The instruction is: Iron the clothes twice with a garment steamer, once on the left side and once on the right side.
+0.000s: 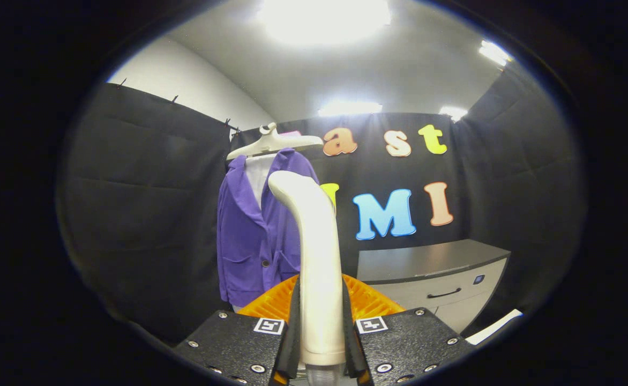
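the tongs [322, 321] are clenched on the garment steamer [314, 252], whose cream handle is pressed between both fingers [292, 327] and held upright. only a narrow gap, as wide as the handle, is left between them. the steamer's curved head is seen just in front of the purple jacket [255, 236] (hung on a pale hanger [271, 140] against the booth wall). a grey desk [432, 262] with a drawer is set beyond, beside the jacket.
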Demonstrator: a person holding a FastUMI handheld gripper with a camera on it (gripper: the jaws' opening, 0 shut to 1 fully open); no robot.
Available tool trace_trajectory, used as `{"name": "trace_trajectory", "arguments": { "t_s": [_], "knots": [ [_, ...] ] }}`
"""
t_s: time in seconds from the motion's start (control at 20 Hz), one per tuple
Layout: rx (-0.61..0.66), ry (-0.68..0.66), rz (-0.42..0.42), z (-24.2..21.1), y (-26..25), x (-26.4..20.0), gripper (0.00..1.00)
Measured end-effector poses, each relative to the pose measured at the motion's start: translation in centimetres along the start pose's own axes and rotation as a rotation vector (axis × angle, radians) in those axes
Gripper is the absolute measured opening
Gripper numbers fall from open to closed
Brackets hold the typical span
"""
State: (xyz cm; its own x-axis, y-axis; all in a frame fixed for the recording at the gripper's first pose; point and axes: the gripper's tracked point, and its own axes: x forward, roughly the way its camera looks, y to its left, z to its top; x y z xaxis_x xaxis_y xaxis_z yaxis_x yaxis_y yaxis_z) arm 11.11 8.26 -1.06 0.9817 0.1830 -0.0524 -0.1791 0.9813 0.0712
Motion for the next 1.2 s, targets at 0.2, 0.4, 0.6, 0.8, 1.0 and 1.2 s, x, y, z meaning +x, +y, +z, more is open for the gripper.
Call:
{"name": "trace_trajectory", "arguments": {
  "t_s": [0.2, 0.4, 0.6, 0.8, 1.0, 1.2],
  "knots": [
    [0.002, -0.054, -0.084, 1.3, -3.8, -2.8, 0.34],
    [-0.014, -0.071, -0.164, 1.4, -6.8, -4.9, 0.34],
    [-0.008, -0.076, -0.202, 1.4, -8.5, -5.9, 0.34],
    [0.018, -0.063, -0.203, 0.5, -8.6, -6.2, 0.34],
    [0.03, -0.053, -0.203, 0.0, -8.7, -6.1, 0.34],
    [0.04, -0.042, -0.21, -0.1, -9.1, -6.2, 0.34]
  ]
}}
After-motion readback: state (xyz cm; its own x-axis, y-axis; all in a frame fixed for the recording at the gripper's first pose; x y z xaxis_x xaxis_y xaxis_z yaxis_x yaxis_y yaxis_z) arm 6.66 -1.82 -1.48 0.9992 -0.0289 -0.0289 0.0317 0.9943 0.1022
